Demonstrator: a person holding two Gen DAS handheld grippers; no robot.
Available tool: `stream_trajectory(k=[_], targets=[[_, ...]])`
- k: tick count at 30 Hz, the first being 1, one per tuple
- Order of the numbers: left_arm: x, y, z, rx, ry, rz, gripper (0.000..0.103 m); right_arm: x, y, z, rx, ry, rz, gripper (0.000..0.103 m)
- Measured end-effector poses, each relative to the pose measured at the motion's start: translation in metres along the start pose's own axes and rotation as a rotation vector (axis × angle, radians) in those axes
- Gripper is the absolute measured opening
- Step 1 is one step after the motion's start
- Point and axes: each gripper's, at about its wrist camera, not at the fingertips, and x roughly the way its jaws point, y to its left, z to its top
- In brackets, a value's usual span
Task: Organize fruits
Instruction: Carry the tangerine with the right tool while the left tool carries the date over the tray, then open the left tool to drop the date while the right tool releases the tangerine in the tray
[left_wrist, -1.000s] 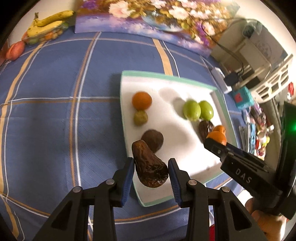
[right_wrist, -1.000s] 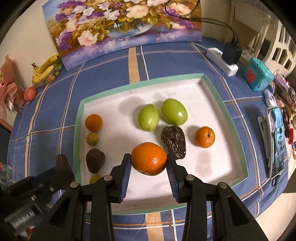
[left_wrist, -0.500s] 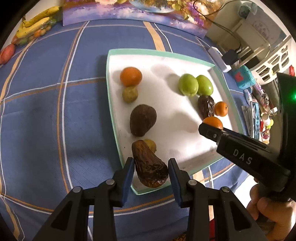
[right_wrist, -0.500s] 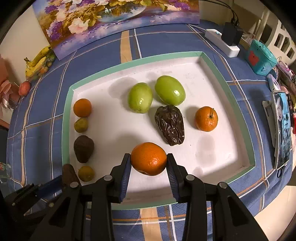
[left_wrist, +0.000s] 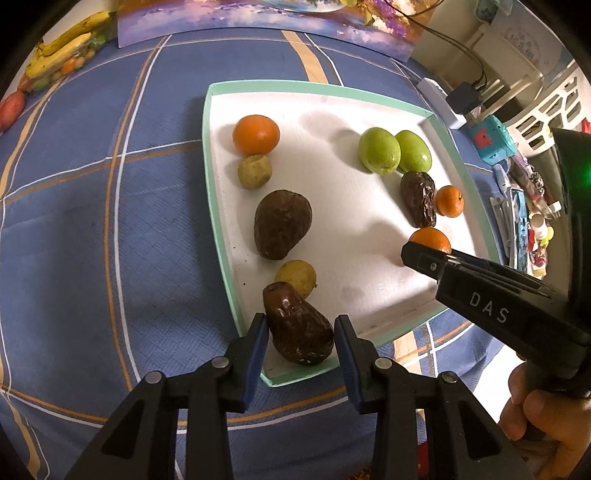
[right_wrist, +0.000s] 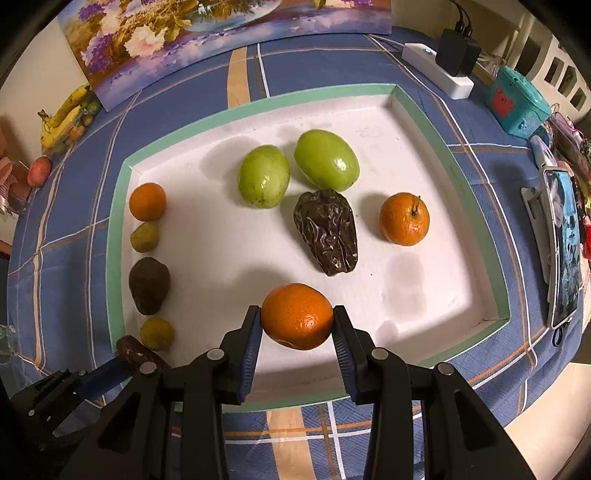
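My left gripper (left_wrist: 298, 338) is shut on a dark brown avocado (left_wrist: 295, 328) over the near left corner of the white tray (left_wrist: 221, 192). My right gripper (right_wrist: 297, 325) is shut on an orange (right_wrist: 297, 315) above the tray's (right_wrist: 116, 236) near middle. On the tray's left side lie an orange (left_wrist: 255, 134), a small yellow-green fruit (left_wrist: 254, 171), a brown avocado (left_wrist: 282, 223) and another small yellow fruit (left_wrist: 295, 277) in a column. Two green fruits (right_wrist: 263, 181) (right_wrist: 325, 160), a wrinkled dark avocado (right_wrist: 327, 232) and a small orange (right_wrist: 404, 218) lie at the middle and right.
The tray stands on a blue checked tablecloth (left_wrist: 110, 221). A flower painting (right_wrist: 221, 33) leans at the back. Bananas (right_wrist: 64, 114) lie at the back left. A power strip (right_wrist: 437, 70), a teal box (right_wrist: 517, 99) and a phone (right_wrist: 563, 247) are on the right.
Both grippers have moved lower and closer to the tray with their fruit held. The left one now sits behind the column's last small yellow fruit.
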Motion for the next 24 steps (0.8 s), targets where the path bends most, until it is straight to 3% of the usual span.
stream_trajectory(k=[10,17,24], targets=[[-0.009,0.004,0.002,-0.016,-0.017,-0.013,0.04,0.005,0.0,-0.003,-0.007,0.021,-0.003,0.04],[-0.02,0.01,0.003,-0.034,-0.031,-0.063,0.042,0.011,0.003,-0.004,-0.011,0.025,-0.011,0.04],[-0.043,0.03,0.005,-0.098,-0.101,-0.041,0.067,0.014,0.008,-0.003,-0.026,0.023,-0.029,0.04]])
